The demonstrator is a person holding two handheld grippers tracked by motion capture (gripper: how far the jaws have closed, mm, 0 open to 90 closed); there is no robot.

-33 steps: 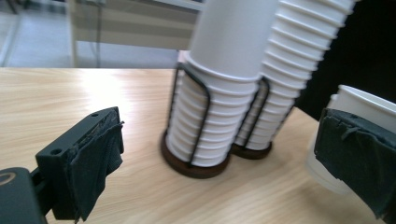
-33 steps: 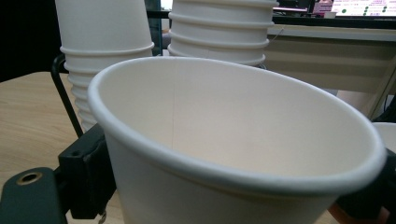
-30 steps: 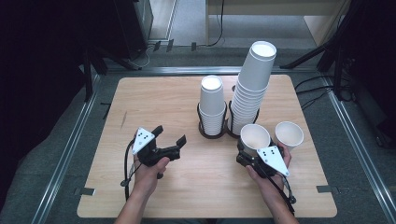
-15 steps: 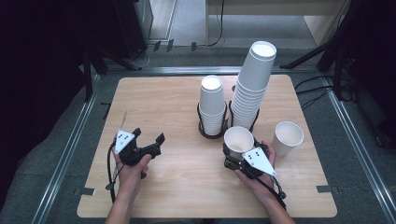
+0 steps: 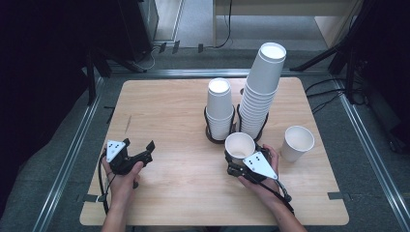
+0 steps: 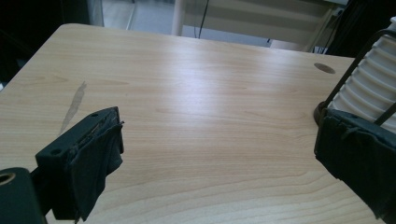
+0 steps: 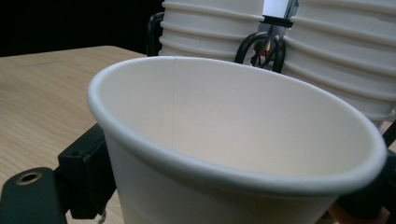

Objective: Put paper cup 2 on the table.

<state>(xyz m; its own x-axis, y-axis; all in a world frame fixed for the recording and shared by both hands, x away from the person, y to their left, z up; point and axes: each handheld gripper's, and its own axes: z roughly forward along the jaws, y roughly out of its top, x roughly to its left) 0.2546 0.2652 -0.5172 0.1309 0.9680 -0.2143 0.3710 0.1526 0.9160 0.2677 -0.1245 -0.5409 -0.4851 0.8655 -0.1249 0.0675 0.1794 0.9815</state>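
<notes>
Paper cup (image 5: 240, 145) – upright, just in front of the two cup stacks (image 5: 220, 108), pinched by its side wall in the right gripper (image 5: 235, 163) | thin, light, crushable; hold gently below the rim | left gripper (image 5: 139, 149) – jaws spread, empty, over the table (image 5: 169, 111)

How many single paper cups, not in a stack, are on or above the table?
2. One cup is held in the right gripper, in front of the stacks; the other cup stands alone at the table's right side.
</notes>
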